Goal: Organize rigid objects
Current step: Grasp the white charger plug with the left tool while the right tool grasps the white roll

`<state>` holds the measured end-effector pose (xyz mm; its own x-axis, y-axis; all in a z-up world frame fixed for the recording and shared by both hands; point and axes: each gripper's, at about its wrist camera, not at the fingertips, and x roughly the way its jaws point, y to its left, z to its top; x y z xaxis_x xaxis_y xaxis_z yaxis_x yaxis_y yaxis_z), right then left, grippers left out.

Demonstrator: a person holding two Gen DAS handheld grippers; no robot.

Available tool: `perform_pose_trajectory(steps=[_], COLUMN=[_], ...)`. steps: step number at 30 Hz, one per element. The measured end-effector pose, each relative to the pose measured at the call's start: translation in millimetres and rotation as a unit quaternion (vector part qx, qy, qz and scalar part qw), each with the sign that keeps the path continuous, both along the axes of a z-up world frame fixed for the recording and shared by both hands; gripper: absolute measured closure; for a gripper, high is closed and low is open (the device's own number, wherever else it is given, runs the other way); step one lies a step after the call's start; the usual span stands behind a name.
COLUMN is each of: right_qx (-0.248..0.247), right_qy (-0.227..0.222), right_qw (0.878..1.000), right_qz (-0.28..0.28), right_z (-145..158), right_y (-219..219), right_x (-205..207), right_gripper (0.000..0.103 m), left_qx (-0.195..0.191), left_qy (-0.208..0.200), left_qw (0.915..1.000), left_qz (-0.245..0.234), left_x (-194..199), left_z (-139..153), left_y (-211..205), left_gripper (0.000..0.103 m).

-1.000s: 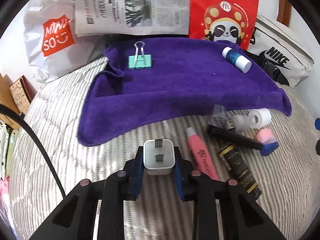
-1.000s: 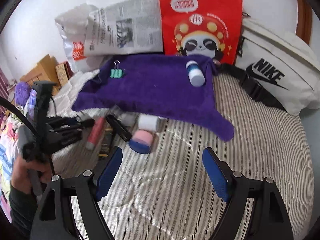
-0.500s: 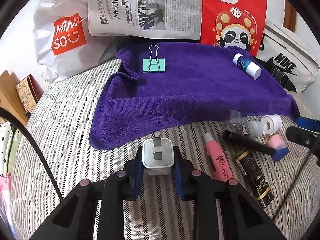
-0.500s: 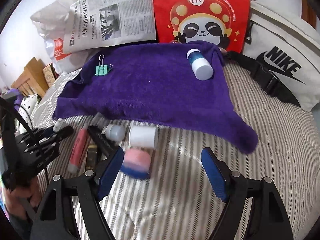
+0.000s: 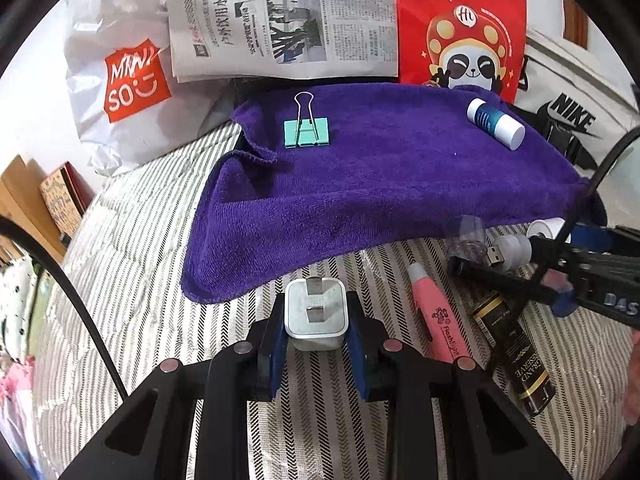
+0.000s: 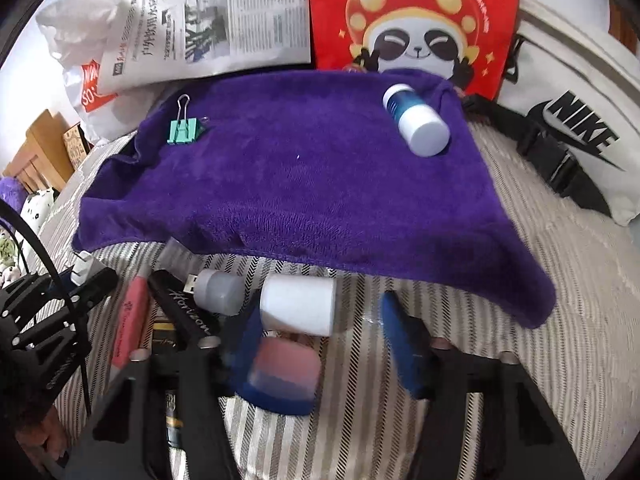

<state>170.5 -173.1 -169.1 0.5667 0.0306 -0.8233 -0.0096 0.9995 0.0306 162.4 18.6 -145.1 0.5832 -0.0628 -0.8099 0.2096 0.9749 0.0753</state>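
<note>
our left tool clamped on white charger plug just short of purple towel near edge, our right tool fingers apart over pink-blue eraser, white roll beside, striped bed open at right

In the right wrist view the right tool is smeared with blur, so its blue pads have soft edges. The pink and blue block below the white roll is blurred too, and what it is cannot be told. The left pad covers that block's left side. The black tube is mostly hidden behind the tool's frame. In the left wrist view the right tool's arm covers most of the white roll and nearly all of the pink and blue block. The white bag is cut off by the edge. The newspaper print is too small to read.
</note>
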Motion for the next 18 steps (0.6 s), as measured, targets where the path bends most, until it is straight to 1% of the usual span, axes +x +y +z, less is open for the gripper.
perform_pose_trajectory(steps=[1, 2, 5, 7, 9, 13, 15, 18], right_qx=[-0.009, -0.014, -0.011, -0.023, -0.047, -0.047, -0.035, -0.037], right_qy=[0.000, 0.001, 0.008, 0.006, 0.006, 0.020, -0.004, -0.030], right_qw=[1.000, 1.000, 1.000, 1.000, 0.999, 0.999, 0.999, 0.999], right_qz=[0.005, 0.010, 0.022, 0.021, 0.020, 0.013, 0.014, 0.014], right_z=[-0.4, 0.0, 6.3, 11.2, 12.7, 0.7, 0.2, -3.5], right_y=[2.5, 3.5, -1.7, -8.0, -14.9, -29.8, -33.1, -33.4], right_x=[0.6, 0.2, -6.0, -13.1, -20.3, -22.5, -26.5, -29.3], right_gripper=[0.059, 0.069, 0.069, 0.069, 0.069, 0.069, 0.069, 0.068], left_qx=[-0.007, -0.015, -0.031, -0.034, -0.033, -0.034, -0.035, -0.042], left_qy=[0.002, 0.005, 0.009, 0.009, 0.008, 0.008, 0.008, 0.010], left_qw=[1.0000, 0.9999, 0.9995, 0.9994, 0.9994, 0.9994, 0.9994, 0.9991], left_qz=[0.000, 0.001, 0.002, 0.002, 0.002, 0.002, 0.002, 0.003], left_x=[0.6, 1.7, 2.6, 2.6, 2.4, 1.9, 1.9, 2.4], left_z=[-0.1, -0.1, -0.8, -1.1, -1.4, -1.7, -1.9, -3.1], left_y=[1.9, 4.7, 8.7, 8.9, 8.5, 8.2, 8.5, 9.6], left_gripper=[0.077, 0.077, 0.077, 0.077, 0.077, 0.077, 0.077, 0.077])
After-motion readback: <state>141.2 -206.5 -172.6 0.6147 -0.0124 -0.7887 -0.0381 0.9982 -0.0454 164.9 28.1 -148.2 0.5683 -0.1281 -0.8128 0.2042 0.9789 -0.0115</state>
